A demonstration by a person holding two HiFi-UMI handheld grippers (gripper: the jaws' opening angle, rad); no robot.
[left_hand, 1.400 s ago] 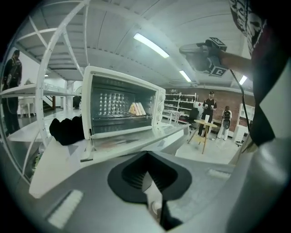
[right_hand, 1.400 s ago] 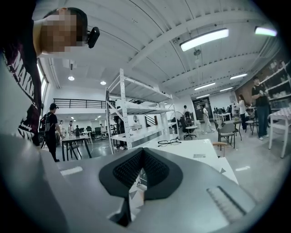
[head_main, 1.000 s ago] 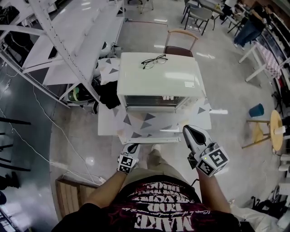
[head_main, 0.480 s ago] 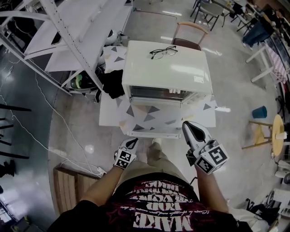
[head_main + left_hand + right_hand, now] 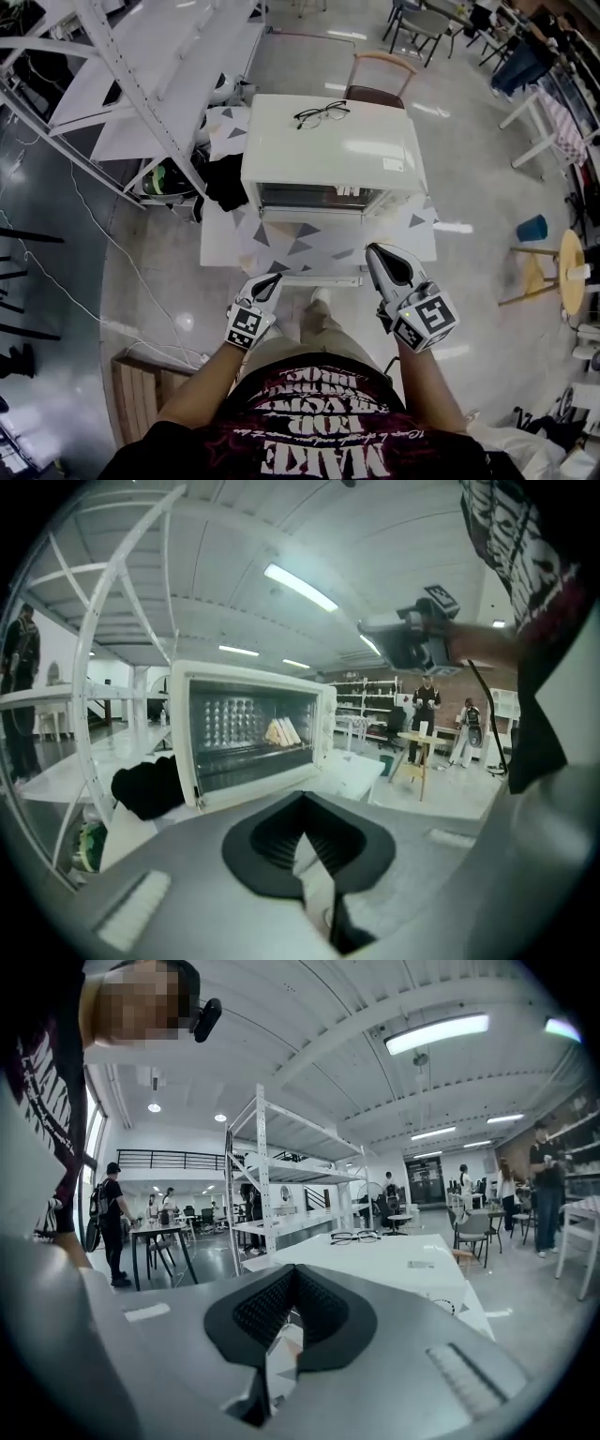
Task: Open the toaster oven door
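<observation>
The white toaster oven (image 5: 328,155) stands on a small table with a triangle-patterned cloth (image 5: 281,251). Its glass door (image 5: 323,197) is closed and faces me. In the left gripper view the oven (image 5: 253,728) shows slices of bread (image 5: 281,731) behind the glass. My left gripper (image 5: 272,279) hangs shut and empty at the table's front edge, left of centre. Also shut and empty, my right gripper (image 5: 373,251) is higher, over the table's front right, short of the door. A pair of glasses (image 5: 321,113) lies on the oven's top.
A white metal shelf rack (image 5: 141,84) runs along the left. Something black (image 5: 225,192) sits beside the oven's left side. A chair (image 5: 375,80) stands behind the table. A blue bucket (image 5: 530,228) and a round wooden stool (image 5: 567,272) are at the right.
Both grippers have moved a little forward toward the table's front edge. The oven door has stayed closed.
</observation>
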